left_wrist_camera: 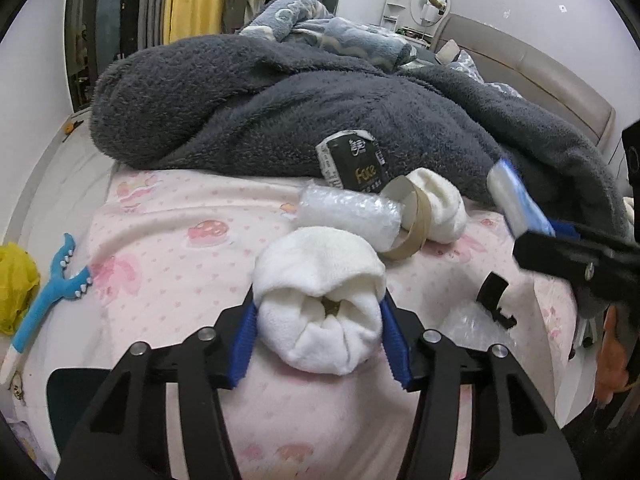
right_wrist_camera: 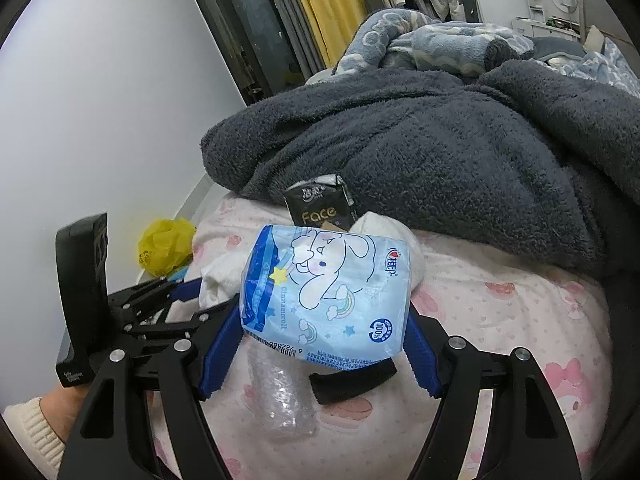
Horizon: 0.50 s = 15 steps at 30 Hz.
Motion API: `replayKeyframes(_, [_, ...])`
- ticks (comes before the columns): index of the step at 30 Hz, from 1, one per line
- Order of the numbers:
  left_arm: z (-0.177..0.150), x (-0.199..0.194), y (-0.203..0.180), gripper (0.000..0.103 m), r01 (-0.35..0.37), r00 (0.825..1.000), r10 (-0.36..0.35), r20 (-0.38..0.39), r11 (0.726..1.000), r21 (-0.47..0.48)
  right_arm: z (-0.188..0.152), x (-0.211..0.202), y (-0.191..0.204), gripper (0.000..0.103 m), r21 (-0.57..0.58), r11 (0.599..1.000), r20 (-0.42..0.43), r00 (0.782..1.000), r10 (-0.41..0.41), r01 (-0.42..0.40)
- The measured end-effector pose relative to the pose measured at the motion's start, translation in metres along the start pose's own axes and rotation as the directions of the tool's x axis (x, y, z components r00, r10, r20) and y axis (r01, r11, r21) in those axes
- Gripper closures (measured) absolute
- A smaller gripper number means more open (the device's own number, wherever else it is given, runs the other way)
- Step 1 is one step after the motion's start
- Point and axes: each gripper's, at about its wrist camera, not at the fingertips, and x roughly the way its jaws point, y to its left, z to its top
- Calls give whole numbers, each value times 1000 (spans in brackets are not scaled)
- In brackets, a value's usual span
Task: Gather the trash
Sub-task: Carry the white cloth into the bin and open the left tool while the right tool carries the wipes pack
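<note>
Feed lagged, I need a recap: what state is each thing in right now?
Left gripper: jaws closed on white sock ball.
Right gripper: holding blue tissue pack, lifted.
Black Face pack: lying against grey blanket.
Cardboard ring: on sheet, untouched.
Bubble wrap roll: lying on sheet.

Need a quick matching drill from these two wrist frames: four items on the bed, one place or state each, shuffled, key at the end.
Items:
1. white sock bundle
2. blue cartoon tissue pack
3. black Face tissue pack
4. cardboard tape ring

Places or states:
A. leaning against the dark grey fleece blanket
B. clamped in the right gripper
C. lying beside the bubble wrap roll
D. between the left gripper's blue pads

Pairs: 1-D, 2-B, 3-A, 4-C
</note>
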Motion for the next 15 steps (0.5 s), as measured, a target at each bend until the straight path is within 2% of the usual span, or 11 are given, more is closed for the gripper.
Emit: replayKeyframes(15, [-6, -36, 30, 45, -88, 995, 93, 35, 990, -110, 9, -6, 28, 29, -18, 997, 26, 997, 73, -73])
